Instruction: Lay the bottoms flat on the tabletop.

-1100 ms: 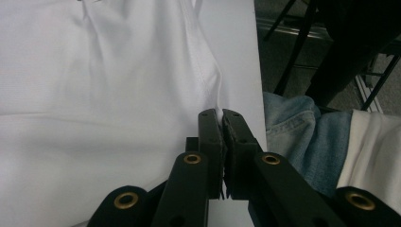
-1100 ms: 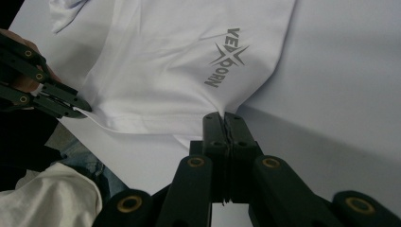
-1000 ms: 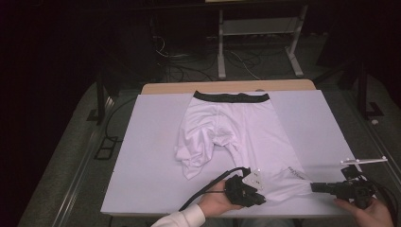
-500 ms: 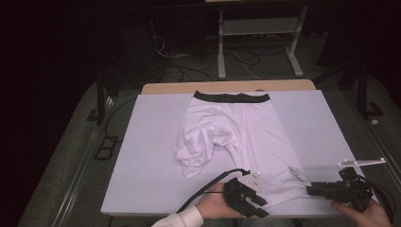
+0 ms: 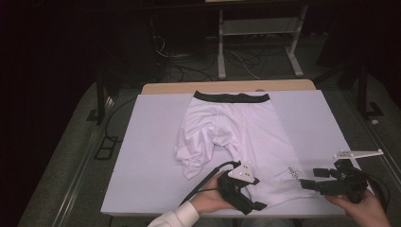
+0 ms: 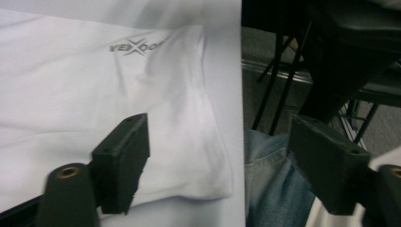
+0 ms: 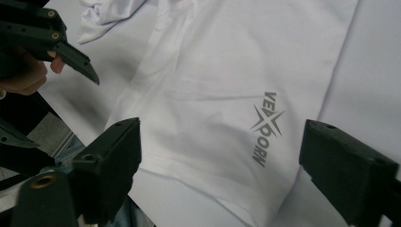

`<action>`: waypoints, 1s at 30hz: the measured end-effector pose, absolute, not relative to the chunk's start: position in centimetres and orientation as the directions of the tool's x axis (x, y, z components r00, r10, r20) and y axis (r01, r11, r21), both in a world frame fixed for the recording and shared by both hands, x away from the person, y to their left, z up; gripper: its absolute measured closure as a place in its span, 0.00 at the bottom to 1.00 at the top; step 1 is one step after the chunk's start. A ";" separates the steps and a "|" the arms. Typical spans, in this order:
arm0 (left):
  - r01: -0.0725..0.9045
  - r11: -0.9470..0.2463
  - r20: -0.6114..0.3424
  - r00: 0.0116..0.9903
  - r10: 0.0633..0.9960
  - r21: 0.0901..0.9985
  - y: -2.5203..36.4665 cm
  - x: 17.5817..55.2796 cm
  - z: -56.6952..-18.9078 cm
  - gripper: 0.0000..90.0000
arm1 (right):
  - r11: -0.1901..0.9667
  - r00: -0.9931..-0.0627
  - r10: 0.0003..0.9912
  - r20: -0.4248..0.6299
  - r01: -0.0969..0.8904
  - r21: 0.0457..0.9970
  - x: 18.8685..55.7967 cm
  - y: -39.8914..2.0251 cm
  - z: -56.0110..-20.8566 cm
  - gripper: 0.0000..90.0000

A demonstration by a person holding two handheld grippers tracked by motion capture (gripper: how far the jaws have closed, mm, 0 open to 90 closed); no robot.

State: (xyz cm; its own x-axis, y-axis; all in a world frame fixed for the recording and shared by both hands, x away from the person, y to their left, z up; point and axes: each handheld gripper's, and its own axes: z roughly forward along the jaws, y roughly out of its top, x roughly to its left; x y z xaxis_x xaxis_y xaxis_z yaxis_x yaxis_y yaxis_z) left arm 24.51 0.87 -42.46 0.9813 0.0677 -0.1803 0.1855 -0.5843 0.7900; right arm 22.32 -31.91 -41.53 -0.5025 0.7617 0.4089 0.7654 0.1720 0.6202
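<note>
I had just laid the right leg of the white shorts (image 5: 236,137) flat on the white board (image 5: 146,156), its hem at the board's near edge, and both grippers hung over that hem with nothing between their jaws: the left gripper (image 5: 255,189) wide apart, the right gripper (image 5: 307,182) likewise. Against the earlier frames, both sets of jaws had just been opening off the cloth and the hem lay smoother. Next, I judged, came the bunched left leg (image 5: 194,156), toward the board's left, which needed gripping and pulling straight.
</note>
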 end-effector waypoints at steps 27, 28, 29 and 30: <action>0.270 -0.522 -0.170 0.958 0.231 0.809 5.9 27.5 -40.3 0.02 | 0.238 -0.584 0.739 0.335 0.693 0.681 25.9 -28.3 -38.6 0.00; 0.271 -0.518 -0.169 0.957 0.237 0.811 6.2 27.6 -40.2 0.02 | 0.241 -0.587 0.737 0.334 0.691 0.682 26.0 -28.1 -38.6 0.00; 0.274 -0.514 -0.168 0.955 0.245 0.813 6.5 27.6 -40.1 0.02 | 0.245 -0.591 0.736 0.332 0.688 0.683 26.1 -27.9 -38.5 0.00; 0.276 -0.509 -0.165 0.954 0.252 0.815 6.8 27.7 -40.0 0.02 | 0.247 -0.594 0.733 0.332 0.688 0.683 26.3 -27.7 -38.5 0.00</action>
State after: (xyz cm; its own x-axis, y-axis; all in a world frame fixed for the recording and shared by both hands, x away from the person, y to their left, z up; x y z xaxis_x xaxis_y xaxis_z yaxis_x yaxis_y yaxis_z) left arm 27.70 6.75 -39.99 0.9535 0.2522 -0.1649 0.2757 -0.5093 0.8153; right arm 26.28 -27.67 -38.50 -0.5936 0.7329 0.3324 0.6876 0.2473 0.6827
